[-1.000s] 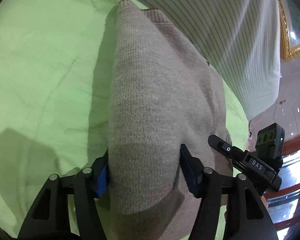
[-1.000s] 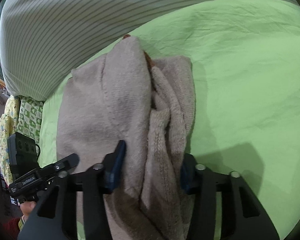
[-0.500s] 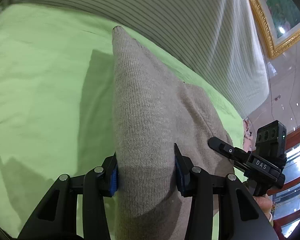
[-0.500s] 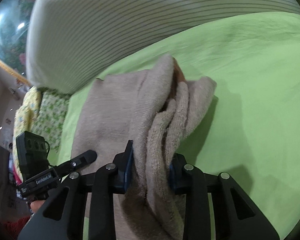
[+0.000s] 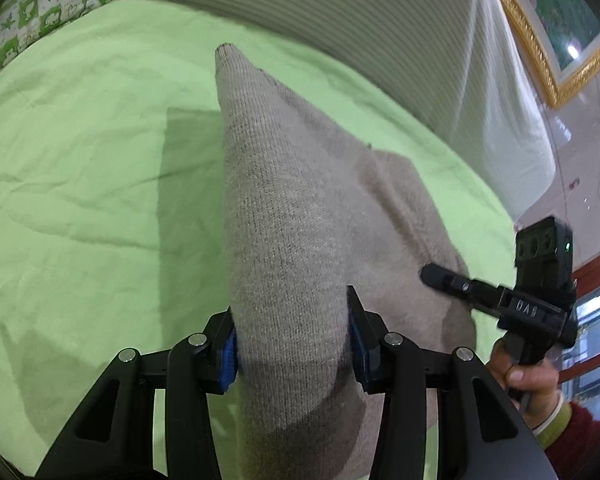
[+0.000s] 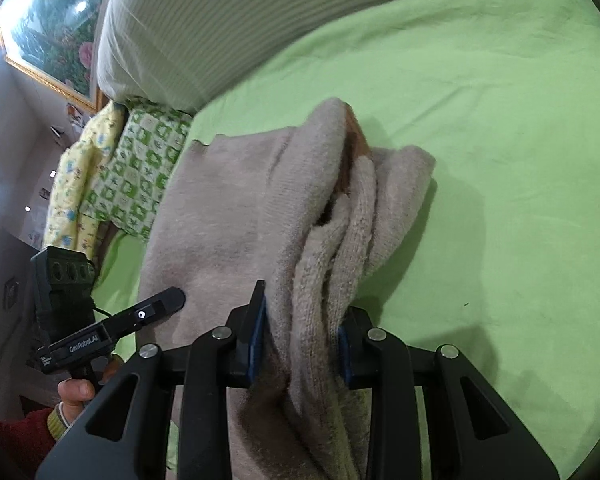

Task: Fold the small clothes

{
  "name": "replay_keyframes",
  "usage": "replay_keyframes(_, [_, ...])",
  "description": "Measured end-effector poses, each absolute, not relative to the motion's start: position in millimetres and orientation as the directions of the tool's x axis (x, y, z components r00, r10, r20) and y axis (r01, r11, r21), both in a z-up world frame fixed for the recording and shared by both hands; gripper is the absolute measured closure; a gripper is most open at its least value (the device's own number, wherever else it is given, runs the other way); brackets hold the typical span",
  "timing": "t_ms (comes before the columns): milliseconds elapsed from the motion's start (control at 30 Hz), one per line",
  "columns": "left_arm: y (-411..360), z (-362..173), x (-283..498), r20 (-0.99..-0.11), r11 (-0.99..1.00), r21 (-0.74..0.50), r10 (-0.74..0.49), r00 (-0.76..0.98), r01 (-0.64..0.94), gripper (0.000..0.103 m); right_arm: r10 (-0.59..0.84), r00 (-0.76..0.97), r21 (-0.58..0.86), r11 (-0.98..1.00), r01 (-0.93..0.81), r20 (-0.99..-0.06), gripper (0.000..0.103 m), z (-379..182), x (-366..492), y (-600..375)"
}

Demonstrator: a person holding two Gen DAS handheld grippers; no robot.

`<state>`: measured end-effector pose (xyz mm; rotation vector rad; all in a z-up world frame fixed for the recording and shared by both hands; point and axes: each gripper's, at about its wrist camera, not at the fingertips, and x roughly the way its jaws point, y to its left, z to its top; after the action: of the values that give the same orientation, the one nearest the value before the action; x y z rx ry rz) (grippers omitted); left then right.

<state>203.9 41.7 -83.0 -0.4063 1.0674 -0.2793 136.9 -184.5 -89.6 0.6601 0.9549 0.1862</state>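
Sweater (image 5: pixel 284 240) lifted higher (both jaws clamped), green sheet (image 5: pixel 80 160) around.

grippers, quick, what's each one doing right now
Left gripper: shut on the sweater, one thick fold between its pads.
Right gripper: shut on the sweater, several bunched layers between its pads.

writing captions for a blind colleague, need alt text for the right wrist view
The right gripper is shut on a bunched beige knit garment above a green bedsheet. The left gripper shows at lower left.
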Motion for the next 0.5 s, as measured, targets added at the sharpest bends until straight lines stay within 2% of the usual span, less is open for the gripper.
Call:
replay_keyframes(333, [44.9,-106.8,211.5,-0.798,0.891,-0.454,-0.415,0.437,0.017,0.043,0.356,0.551,0.519,0.838,0.170,-0.755,0.063,-103.5,133.0,-186.6])
replay_keyframes(500, [42.3,-104.1,213.2,-0.812,0.901,-0.433,-0.392,0.432,0.004,0.038,0.337,0.545,0.511,0.835,0.202,-0.768,0.051,-102.5,133.1,-186.8])
